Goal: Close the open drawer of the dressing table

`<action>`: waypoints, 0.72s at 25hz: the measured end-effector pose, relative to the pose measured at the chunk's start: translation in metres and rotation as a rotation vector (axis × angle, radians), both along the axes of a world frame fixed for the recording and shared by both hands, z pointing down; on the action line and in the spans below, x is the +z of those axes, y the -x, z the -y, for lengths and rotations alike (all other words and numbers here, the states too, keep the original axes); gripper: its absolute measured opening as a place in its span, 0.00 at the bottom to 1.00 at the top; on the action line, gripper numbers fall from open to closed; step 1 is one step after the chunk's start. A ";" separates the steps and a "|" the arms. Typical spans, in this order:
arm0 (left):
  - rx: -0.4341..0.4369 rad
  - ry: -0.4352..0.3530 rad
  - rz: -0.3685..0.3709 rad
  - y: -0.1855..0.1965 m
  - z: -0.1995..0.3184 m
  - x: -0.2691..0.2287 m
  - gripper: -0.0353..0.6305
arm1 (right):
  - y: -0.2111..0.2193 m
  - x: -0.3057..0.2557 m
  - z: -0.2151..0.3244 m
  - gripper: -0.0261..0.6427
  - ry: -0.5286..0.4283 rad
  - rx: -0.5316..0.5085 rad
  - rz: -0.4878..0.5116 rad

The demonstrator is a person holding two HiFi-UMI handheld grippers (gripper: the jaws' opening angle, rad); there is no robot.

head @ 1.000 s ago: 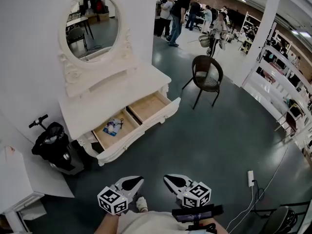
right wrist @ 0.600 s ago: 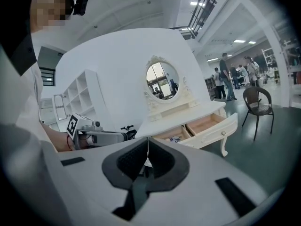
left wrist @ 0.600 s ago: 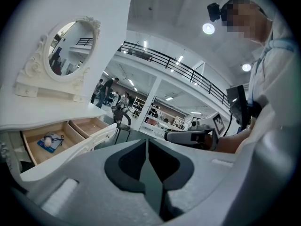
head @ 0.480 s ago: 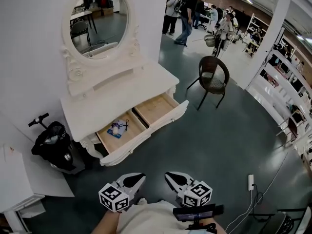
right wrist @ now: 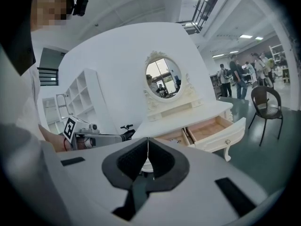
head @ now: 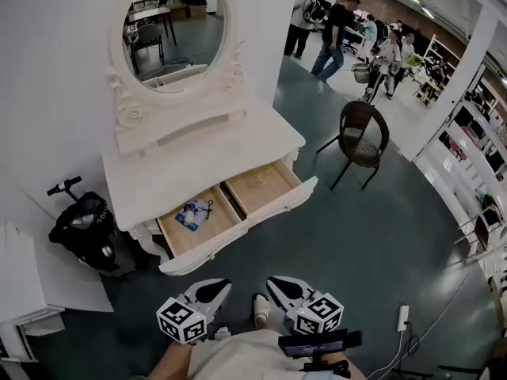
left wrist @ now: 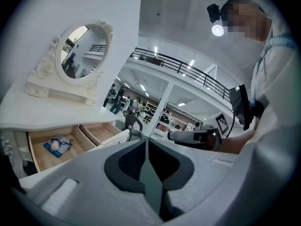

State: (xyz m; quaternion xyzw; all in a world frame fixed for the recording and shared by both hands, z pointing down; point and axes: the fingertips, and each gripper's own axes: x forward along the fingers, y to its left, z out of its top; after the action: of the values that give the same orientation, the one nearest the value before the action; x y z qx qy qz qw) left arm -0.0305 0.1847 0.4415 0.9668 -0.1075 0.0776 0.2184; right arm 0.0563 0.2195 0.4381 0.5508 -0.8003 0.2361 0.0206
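The white dressing table [head: 198, 161] with an oval mirror stands against the wall. Its wide drawer [head: 238, 232] is pulled out. The drawer's left compartment holds a small blue and white item [head: 192, 212], and the right compartment looks bare. My left gripper [head: 222, 287] and right gripper [head: 273, 283] are side by side low in the head view, a step short of the drawer front. Both are shut and hold nothing. In the left gripper view the drawer [left wrist: 101, 135] shows past the shut left gripper [left wrist: 146, 142]. In the right gripper view the drawer [right wrist: 221, 135] lies ahead and to the right of the right gripper [right wrist: 148, 142].
A black scooter with a bag [head: 83, 232] stands left of the table, beside a low white shelf [head: 24, 315]. A brown wicker chair [head: 363, 137] stands to the right. Several people [head: 337, 34] walk in the background. A white power strip [head: 402, 317] lies on the dark floor.
Both grippers have come closer to the dressing table together with the person, still shut and level. A shoe now shows between them. The drawer stands open as before.
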 end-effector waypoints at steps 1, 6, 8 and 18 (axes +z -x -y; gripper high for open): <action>-0.015 0.003 0.000 -0.006 0.006 0.000 0.07 | -0.006 -0.001 0.006 0.06 0.002 -0.015 0.000; -0.083 0.009 0.005 -0.037 0.037 0.006 0.07 | -0.041 0.003 0.037 0.06 0.015 -0.084 -0.011; -0.114 0.016 -0.001 -0.048 0.048 0.007 0.07 | -0.054 0.005 0.050 0.06 0.019 -0.114 -0.016; -0.302 0.008 0.020 -0.085 0.085 0.016 0.07 | -0.108 0.013 0.097 0.06 0.024 -0.261 -0.045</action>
State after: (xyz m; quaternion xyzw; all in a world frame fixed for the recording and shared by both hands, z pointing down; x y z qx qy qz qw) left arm 0.0541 0.0996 0.4573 0.9380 -0.2535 0.0538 0.2302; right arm 0.1644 0.1225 0.4510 0.4470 -0.8615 0.2284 0.0758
